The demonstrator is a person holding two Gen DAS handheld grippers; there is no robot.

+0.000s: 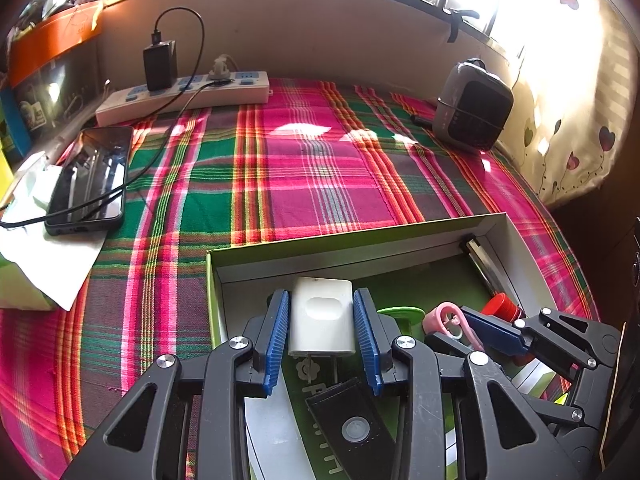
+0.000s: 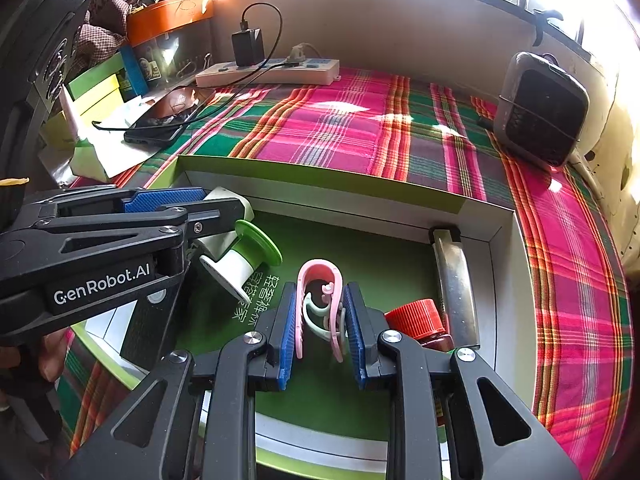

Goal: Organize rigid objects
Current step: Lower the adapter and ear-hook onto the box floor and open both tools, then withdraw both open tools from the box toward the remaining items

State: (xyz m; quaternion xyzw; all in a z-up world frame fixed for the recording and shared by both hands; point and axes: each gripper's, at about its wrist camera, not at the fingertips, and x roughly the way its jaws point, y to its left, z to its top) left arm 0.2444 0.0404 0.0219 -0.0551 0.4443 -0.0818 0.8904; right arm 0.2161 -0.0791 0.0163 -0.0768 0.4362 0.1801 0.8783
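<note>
A green-rimmed open box (image 1: 352,236) (image 2: 320,182) lies on the plaid cloth. My left gripper (image 1: 322,322) is shut on a white charger plug (image 1: 322,318), held over the box's left part; it shows from the side in the right wrist view (image 2: 224,204). My right gripper (image 2: 320,320) is shut on a pink plastic clip (image 2: 318,276) over the box's middle; the clip shows in the left wrist view (image 1: 450,318). In the box lie a green-and-white spool (image 2: 244,258), a red-capped bottle (image 2: 418,320), a metal bar (image 2: 456,280) and a black remote (image 1: 348,420).
A phone (image 1: 92,174) on its cable lies on white paper at the left. A power strip (image 1: 184,96) with a black adapter stands along the back wall. A grey speaker-like device (image 1: 474,106) sits at the back right. Boxes and clutter (image 2: 104,84) fill the far left.
</note>
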